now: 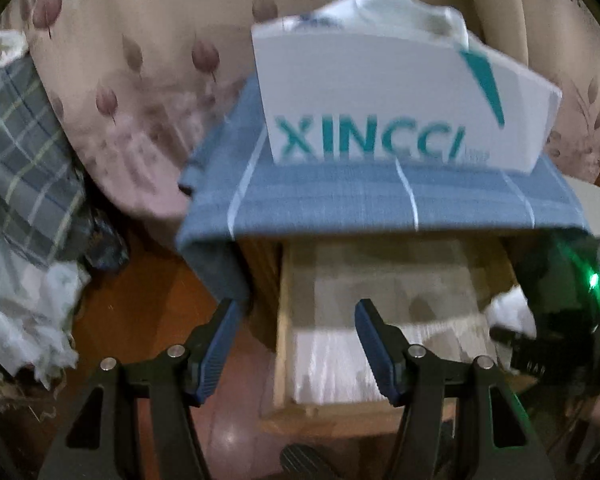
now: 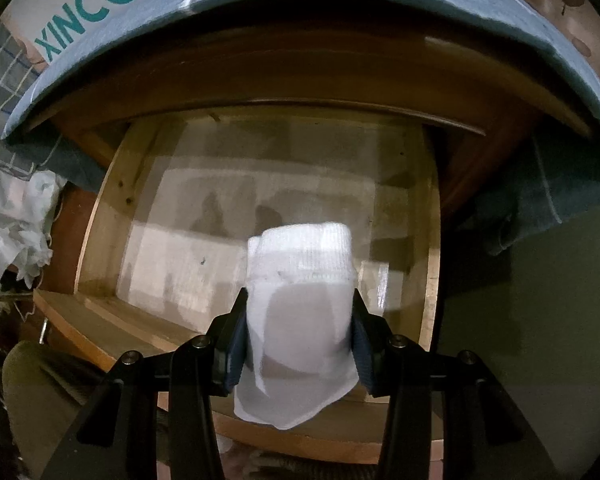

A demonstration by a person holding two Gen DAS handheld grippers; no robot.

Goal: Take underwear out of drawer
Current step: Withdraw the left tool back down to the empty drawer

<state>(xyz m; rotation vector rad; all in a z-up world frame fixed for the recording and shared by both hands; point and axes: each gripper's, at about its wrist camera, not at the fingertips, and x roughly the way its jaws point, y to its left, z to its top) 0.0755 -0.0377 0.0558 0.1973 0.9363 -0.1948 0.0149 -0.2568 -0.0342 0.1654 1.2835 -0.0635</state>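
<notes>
right fingers (image 2: 298, 340): clamped on the white underwear (image 2: 300, 320), one pad on each side of the bundle; cloth bulges between the pads and pokes out past the tips.
left fingers (image 1: 296, 344): apart, nothing between them; hanging over the near left rim of the drawer, aimed down into it.
nightstand: wooden, draped with a blue checked cloth (image 1: 380, 192); a white shoe box (image 1: 380, 96) sits on top. The cloth edge overhangs the back of the drawer opening.
drawer (image 2: 100, 216): pulled open, light paper lining the bottom. Looks bare except for the held piece; back corners are in shadow, can't fully tell.
underwear position: above the drawer floor, roughly centre, toward the front wall. Whether the lower edge touches the lining can't be told.
underwear axis: folded bundle runs along the fingers, pointing into the drawer, with the loose lower edge hanging back toward the camera.
key relation: garment lies between the right pads, inside the outline of the drawer walls; exit path is straight up and toward the front, clear of the overhanging cloth.
nearer hand: right, already gripping. Left isn't touching anything.
judgement: lift-out step; left hand likely free to push the drawer shut afterwards.
</notes>
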